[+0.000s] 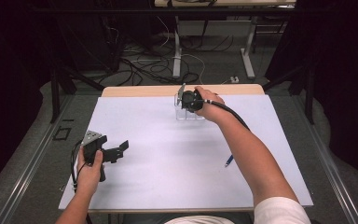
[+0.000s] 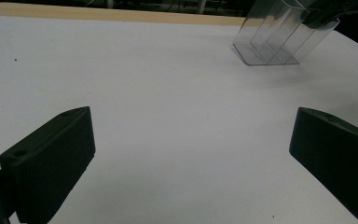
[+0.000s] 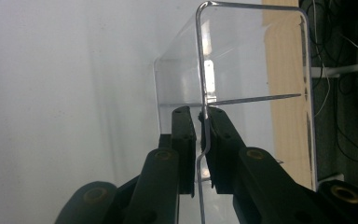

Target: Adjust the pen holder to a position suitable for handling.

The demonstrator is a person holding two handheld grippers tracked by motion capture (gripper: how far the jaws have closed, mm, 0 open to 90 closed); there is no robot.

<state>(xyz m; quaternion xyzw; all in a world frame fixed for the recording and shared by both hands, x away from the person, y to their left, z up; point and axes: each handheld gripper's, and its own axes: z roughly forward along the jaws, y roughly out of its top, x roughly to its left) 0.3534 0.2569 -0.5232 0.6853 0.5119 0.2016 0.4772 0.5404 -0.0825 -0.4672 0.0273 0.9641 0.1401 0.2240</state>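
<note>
Clamping clear acrylic holder (image 3: 242,60) wall — right hand-held gripper (image 3: 199,122), left hand-held gripper (image 2: 191,154) released, no writing legible

The holder (image 3: 242,93) between the black jaws is clear, colourless plastic. The table (image 1: 168,168) under both grippers is plain white, with a pale wood strip (image 1: 144,90) past the holder. Right of the right arm lies a blue pen (image 1: 228,161).

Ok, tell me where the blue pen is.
In the high view the blue pen lies on the white table, right of centre, beside the person's right forearm.
</note>
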